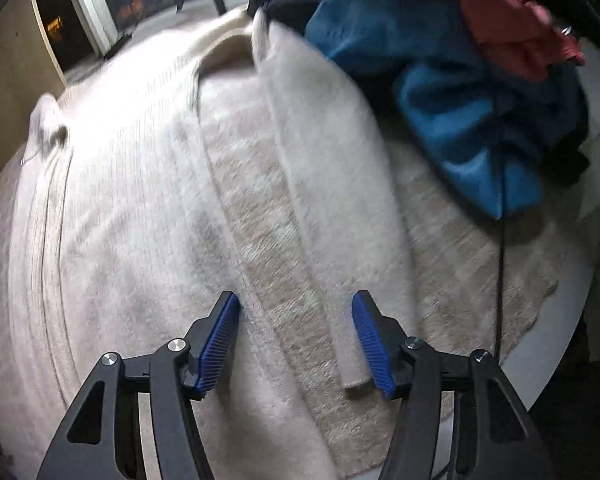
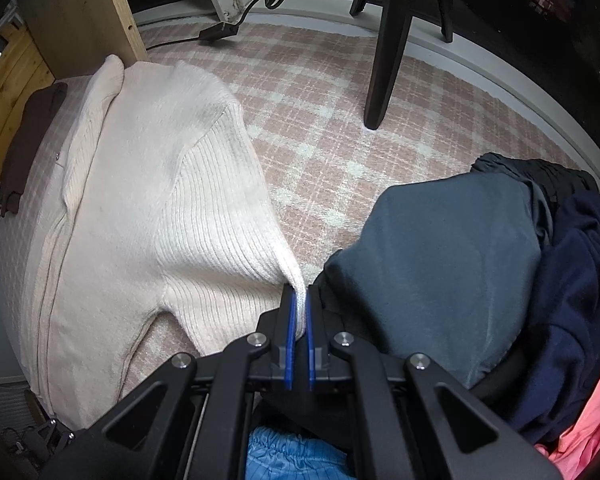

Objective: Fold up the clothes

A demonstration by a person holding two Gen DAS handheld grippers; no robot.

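Cream sweater [image 1: 148, 184] lies spread on a checked rug [image 2: 324, 120] on the floor, ribbed body flat, one sleeve [image 1: 332, 184] laid lengthwise beside the body with its cuff near the left gripper [image 1: 296, 340]. That gripper hangs above the cloth, jaws apart, nothing between the pads; rug shows in the gap, and the cuff lies just inside the right-hand pad.

Right gripper [image 2: 299, 320] is clamped on a corner of the sweater's edge, lifting it into a tented fold. A heap of unfolded clothes [image 2: 460, 264], grey, navy, blue and pink, sits just beside the sweater on that side.

Step in hand, as judged: taking a second hold so the lifted side can be folded over.

Recommendations:
- Lower the left gripper squarely onto the sleeve or hem, taking all layers of the knit, not a single thread
- Keep the right grip firm; a slack corner lets the fold skew
- Carry both holds together, level, so the fold line runs straight
- Keep the lifted cloth out of the heap; snagging is the main risk
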